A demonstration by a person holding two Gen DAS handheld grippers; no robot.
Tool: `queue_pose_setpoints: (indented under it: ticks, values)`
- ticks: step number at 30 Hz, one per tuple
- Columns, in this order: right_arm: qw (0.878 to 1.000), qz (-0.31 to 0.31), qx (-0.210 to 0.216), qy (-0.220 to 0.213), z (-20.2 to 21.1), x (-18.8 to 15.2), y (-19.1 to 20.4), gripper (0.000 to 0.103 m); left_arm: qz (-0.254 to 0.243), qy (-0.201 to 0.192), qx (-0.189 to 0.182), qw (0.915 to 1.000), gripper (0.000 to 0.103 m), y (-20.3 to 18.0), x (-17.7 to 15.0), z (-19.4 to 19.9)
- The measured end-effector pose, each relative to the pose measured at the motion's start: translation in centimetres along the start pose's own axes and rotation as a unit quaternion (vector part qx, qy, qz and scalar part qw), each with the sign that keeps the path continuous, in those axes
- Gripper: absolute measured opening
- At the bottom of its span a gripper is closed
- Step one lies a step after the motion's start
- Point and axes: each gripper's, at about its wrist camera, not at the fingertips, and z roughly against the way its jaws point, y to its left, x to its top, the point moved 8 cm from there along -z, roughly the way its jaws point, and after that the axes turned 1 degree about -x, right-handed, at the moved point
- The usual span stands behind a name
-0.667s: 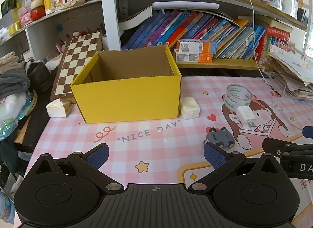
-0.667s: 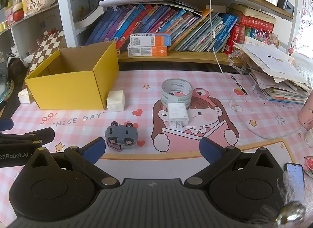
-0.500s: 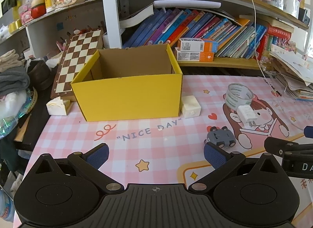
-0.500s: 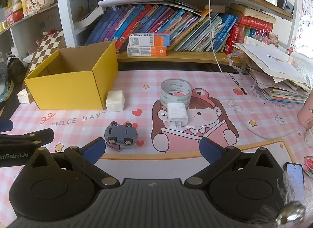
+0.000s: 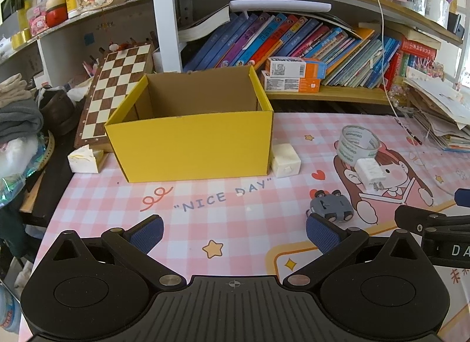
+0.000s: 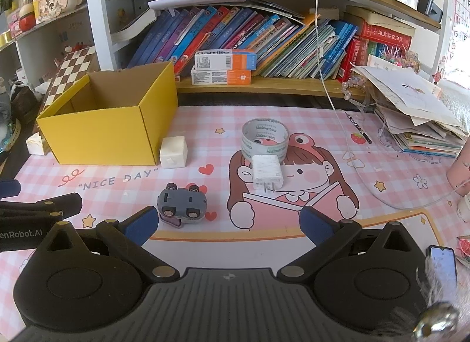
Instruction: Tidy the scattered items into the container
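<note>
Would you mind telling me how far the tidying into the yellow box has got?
Nothing looks done yet: what shows of the yellow box inside is bare cardboard. Nothing is in hand either; the left gripper and right gripper are both open and hold nothing. Left on the mat: the toy car lying on its side, the charger, the tape roll and the white cube beside the box.

Leaning books (image 5: 288, 39) crowd a shelf above two stacked toothpaste boxes (image 6: 223, 67), a chessboard (image 5: 117, 89) tilts at left, loose papers (image 6: 417, 107) pile up at right, and a phone (image 6: 443, 262) lies on the pink mat (image 5: 205, 209)
</note>
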Motion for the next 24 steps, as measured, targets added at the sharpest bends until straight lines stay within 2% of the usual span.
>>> queue_pose_setpoints:
  ticks: [24]
  values:
    - [1.0,0.001,-0.003,0.002,-0.11,-0.05,0.26,0.103,0.002,0.002,-0.002,1.0,0.103,0.07,-0.02,-0.15]
